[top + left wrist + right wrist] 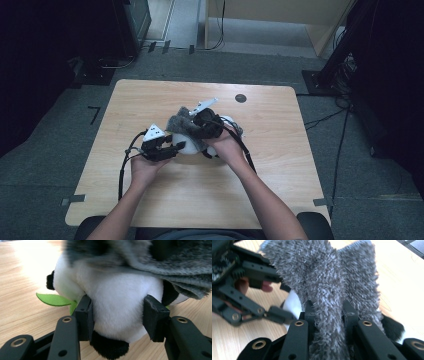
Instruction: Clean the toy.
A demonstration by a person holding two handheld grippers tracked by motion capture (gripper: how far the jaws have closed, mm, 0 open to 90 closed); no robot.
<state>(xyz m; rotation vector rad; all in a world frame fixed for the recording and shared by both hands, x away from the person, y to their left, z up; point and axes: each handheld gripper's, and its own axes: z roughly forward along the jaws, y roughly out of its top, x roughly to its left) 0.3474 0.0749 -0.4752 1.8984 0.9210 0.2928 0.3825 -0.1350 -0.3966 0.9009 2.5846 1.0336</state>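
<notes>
My left gripper (117, 315) clasps the plush panda's (117, 297) white body at mid-frame, while my right gripper (329, 315) pinches the grey fuzzy cloth (324, 282) draped directly above it, ready to pull across

we see a soft plush panda (117, 302), white and black pile with a flat green felt leaf (53, 300), under a shaggy grey fleece cloth (329, 285). matt black plastic jaws grip both; the table (280, 175) looks smooth pale wood-grain laminate.

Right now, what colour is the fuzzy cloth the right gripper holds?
Grey, mottled; the fuzzy cloth shows best in the right gripper view.
</notes>
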